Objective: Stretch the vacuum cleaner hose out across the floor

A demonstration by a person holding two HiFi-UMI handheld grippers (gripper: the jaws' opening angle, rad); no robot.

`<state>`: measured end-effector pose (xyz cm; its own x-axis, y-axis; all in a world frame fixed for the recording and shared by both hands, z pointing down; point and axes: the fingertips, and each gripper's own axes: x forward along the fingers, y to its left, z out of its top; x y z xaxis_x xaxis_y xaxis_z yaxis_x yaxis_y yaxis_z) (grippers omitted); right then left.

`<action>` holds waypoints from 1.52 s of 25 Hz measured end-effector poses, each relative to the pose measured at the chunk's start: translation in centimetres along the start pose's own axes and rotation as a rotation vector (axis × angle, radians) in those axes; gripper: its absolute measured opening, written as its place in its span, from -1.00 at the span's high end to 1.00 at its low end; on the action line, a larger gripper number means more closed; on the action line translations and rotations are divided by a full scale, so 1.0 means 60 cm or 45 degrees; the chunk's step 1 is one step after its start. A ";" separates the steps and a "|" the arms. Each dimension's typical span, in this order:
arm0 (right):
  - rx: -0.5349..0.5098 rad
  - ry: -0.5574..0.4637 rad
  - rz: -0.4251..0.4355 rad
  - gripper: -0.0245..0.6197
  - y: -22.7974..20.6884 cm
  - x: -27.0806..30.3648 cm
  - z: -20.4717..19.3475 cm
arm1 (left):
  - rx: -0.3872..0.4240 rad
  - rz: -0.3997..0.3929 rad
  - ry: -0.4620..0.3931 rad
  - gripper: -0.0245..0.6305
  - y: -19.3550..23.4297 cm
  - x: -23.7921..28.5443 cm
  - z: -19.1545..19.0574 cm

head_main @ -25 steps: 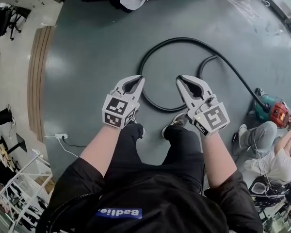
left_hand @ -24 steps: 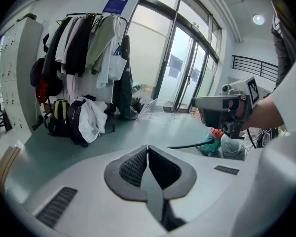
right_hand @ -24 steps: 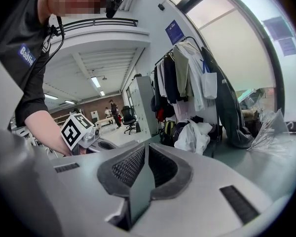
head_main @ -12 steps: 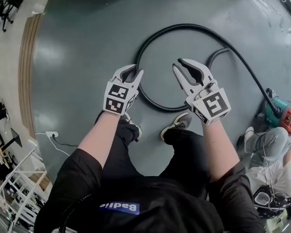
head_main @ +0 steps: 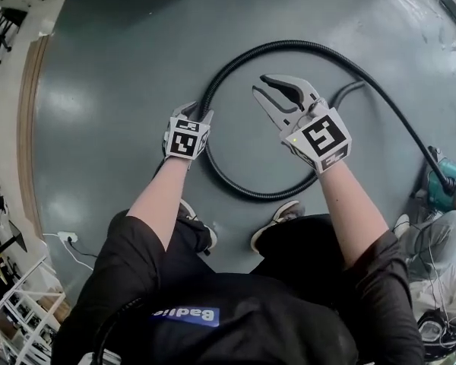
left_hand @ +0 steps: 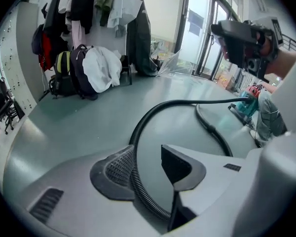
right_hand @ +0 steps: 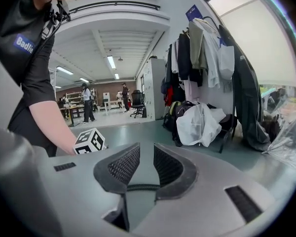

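One hose (head_main: 289, 46), two hand-held grippers (head_main: 199, 112) (head_main: 260, 84) (plus one vacuum cleaner (head_main: 443, 187)).

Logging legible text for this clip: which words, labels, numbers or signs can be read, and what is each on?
"Badlie": white letters on a blue patch on the person's black shirt, upside down in the head view.
Blue sign high on the wall: too small to read.
Marker cubes: square patterns only, no letters.
Vacuum cleaner: no label legible.
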<state>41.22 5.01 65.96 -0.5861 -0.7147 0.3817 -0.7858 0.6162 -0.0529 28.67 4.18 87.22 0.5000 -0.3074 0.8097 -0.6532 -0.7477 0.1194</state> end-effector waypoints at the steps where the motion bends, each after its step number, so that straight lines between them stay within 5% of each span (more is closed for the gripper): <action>1: -0.018 0.012 0.010 0.70 -0.002 0.007 -0.013 | 0.000 0.016 0.025 0.42 0.009 0.022 -0.021; 12: -0.098 0.113 0.034 0.59 0.014 0.041 -0.109 | -0.066 0.113 0.292 0.22 0.056 0.177 -0.239; 22: -0.135 0.200 -0.015 0.57 0.027 0.025 -0.144 | -0.175 0.089 0.392 0.18 0.039 0.224 -0.334; 30: -0.317 0.223 0.089 0.57 0.047 0.079 -0.154 | -0.166 0.048 0.365 0.21 0.039 0.160 -0.263; 38: -0.822 0.460 0.098 0.57 0.039 0.196 -0.197 | 0.082 -0.067 0.282 0.21 0.043 0.011 -0.091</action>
<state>34.85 1.95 81.22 -0.4457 -0.5771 0.6843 -0.4075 0.8115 0.4189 24.18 5.26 91.21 0.3905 -0.1357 0.9106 -0.5886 -0.7973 0.1336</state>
